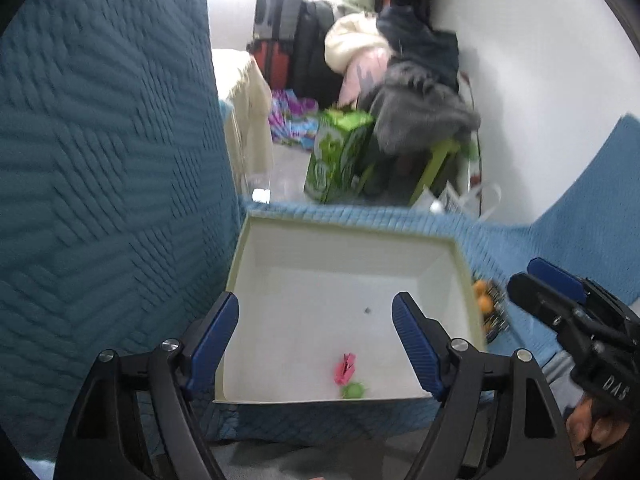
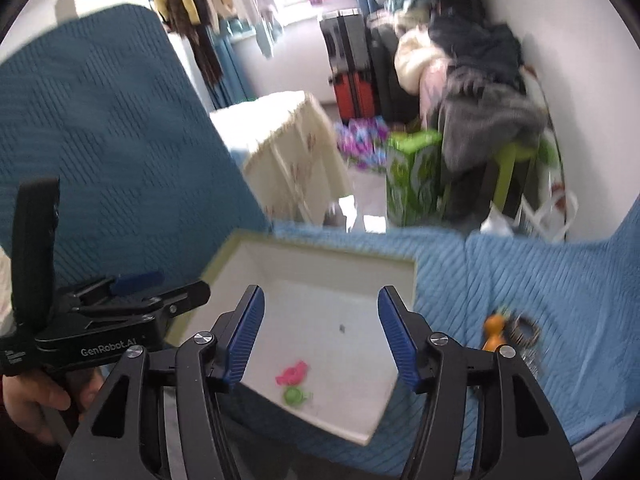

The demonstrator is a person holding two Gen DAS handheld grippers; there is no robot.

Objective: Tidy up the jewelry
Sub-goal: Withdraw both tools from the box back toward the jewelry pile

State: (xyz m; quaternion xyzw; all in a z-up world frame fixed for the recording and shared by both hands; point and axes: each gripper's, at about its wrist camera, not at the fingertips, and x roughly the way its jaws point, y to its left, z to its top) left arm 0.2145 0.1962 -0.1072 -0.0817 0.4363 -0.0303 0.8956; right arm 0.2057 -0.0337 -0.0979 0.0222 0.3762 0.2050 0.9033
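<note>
A white open box (image 1: 280,248) (image 2: 280,256) sits on a light blue quilted cover. Inside it lie a pink jewelry piece (image 1: 345,367) (image 2: 292,373) and a green one (image 1: 353,390) (image 2: 295,395), near the front wall. A pile of jewelry with orange beads (image 1: 486,308) (image 2: 510,330) lies on the cover just right of the box. My left gripper (image 1: 316,340) is open and empty over the box's front. My right gripper (image 2: 320,336) is open and empty over the box; it shows at the right of the left wrist view (image 1: 560,304).
A dark teal cushion back (image 1: 100,160) (image 2: 100,140) rises at the left. Beyond the cover's far edge are a green carton (image 1: 340,152), a clothes pile (image 1: 412,92), suitcases (image 1: 288,32) and a cream-draped table (image 2: 288,148).
</note>
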